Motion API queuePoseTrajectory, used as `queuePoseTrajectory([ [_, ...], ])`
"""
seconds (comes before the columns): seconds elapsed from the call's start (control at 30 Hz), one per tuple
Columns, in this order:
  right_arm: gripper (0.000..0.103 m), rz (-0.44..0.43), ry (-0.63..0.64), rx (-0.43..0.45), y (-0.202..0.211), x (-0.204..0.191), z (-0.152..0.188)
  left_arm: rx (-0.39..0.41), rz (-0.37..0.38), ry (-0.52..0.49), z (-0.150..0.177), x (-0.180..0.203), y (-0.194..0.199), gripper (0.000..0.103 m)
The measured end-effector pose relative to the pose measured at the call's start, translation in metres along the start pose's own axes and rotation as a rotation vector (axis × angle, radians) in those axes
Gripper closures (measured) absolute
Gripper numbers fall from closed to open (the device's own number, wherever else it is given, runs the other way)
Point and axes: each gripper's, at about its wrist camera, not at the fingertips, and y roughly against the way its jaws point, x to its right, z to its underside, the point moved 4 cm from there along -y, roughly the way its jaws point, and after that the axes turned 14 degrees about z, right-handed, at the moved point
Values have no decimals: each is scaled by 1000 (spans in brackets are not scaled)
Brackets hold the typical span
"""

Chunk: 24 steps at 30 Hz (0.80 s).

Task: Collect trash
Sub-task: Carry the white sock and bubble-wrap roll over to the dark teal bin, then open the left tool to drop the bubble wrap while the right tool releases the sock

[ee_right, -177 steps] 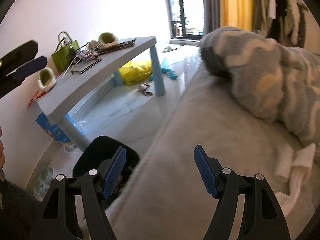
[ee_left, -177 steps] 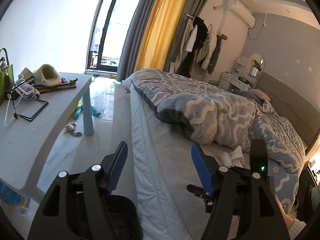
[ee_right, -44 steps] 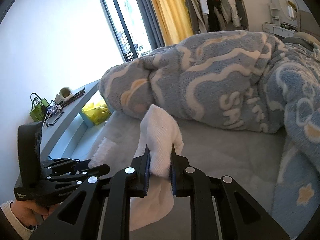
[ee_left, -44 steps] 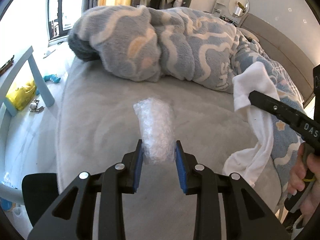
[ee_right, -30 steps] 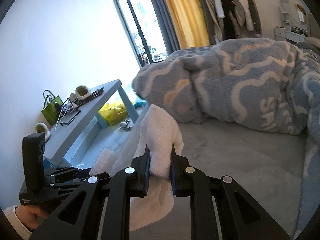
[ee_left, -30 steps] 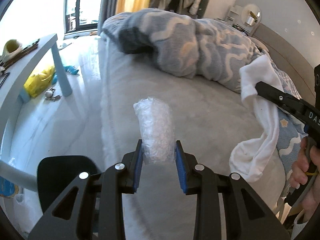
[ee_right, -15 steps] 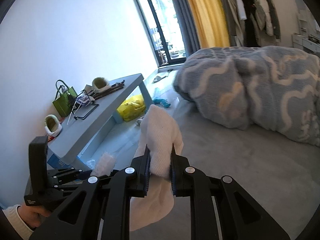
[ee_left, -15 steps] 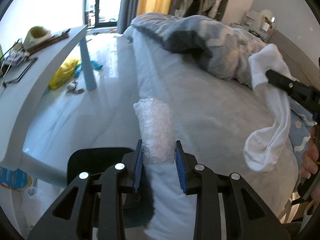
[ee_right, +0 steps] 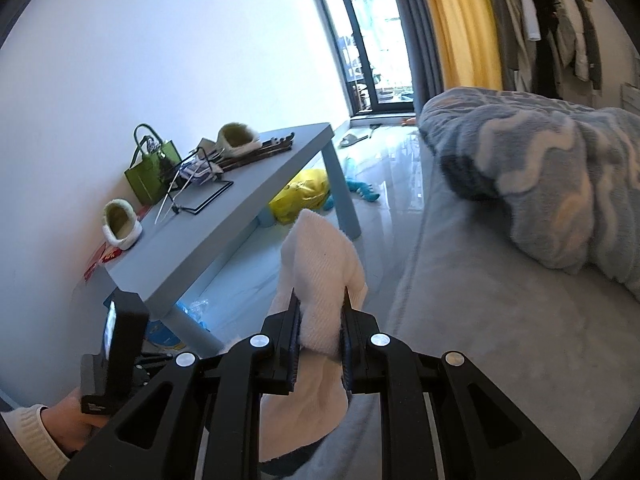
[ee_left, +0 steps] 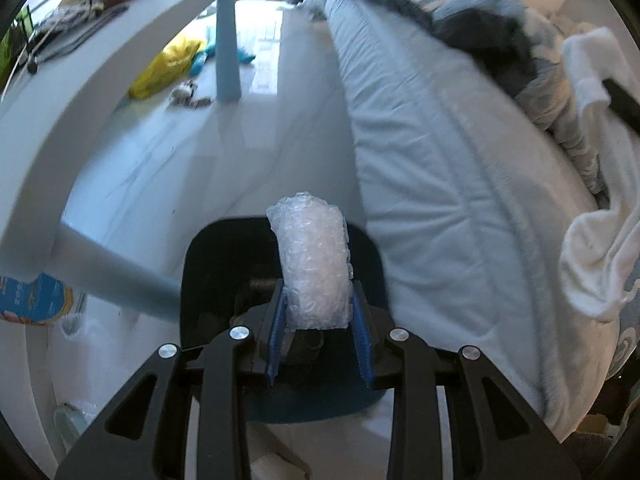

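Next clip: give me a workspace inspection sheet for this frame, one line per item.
Surface: grey bed beside a glossy pale floor.
Job's things: bubble wrap roll held above the black trash bin; white cloth held over the bed edge.
Clutter: yellow bag and blue toy on the floor; green handbag and two fuzzy slippers on the blue table.
Grippers: left gripper jaws shut on the roll; right gripper jaws shut on the cloth.
Cables: thin white cord on the table.
Surroundings: patterned blanket, yellow curtain, hanging clothes.
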Motion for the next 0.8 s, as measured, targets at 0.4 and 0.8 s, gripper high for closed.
queuePoseTrajectory([
  [0.4, 86, -28, 54, -55, -39, -52, 4, -104, 5, 50, 21, -37, -8, 48],
  [0.8, 86, 1, 125, -162, -81, -79, 28, 24, 7, 51, 11, -52, 34, 35],
])
